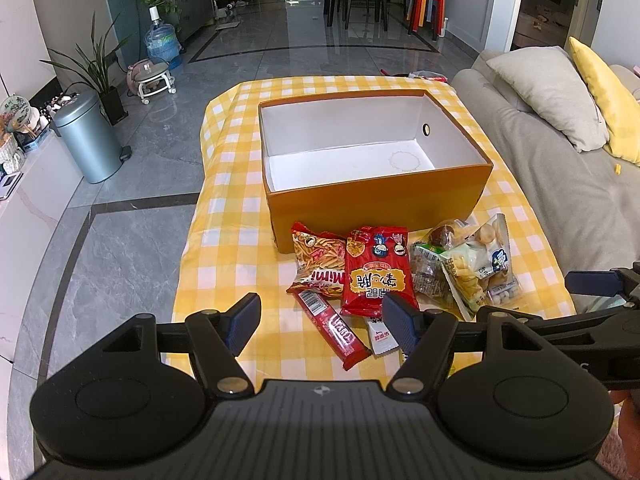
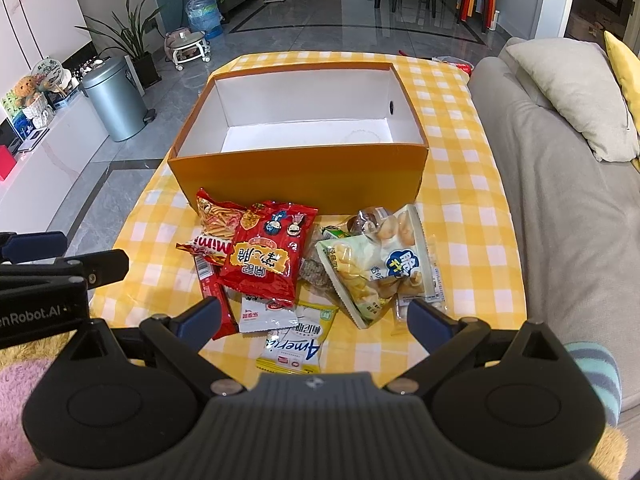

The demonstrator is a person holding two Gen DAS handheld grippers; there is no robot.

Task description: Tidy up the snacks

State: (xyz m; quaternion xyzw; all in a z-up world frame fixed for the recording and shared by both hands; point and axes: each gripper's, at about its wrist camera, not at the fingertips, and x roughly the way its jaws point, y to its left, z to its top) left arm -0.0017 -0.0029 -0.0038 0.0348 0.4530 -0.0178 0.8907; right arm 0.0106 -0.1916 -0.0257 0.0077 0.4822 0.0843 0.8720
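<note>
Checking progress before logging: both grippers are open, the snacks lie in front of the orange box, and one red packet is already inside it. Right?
Not quite. The orange box is empty, as the right wrist view shows; the red packet lies in front with the other snacks. The rest stands.

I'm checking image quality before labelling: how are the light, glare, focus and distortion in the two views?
Left wrist view: bright daylight, window glare on the glossy grey floor, strong fisheye bending at the edges, snacks sharp. Right wrist view: same even light, the orange cardboard box with white inside in focus, its edges bowed, corners of the frame dark.
</note>
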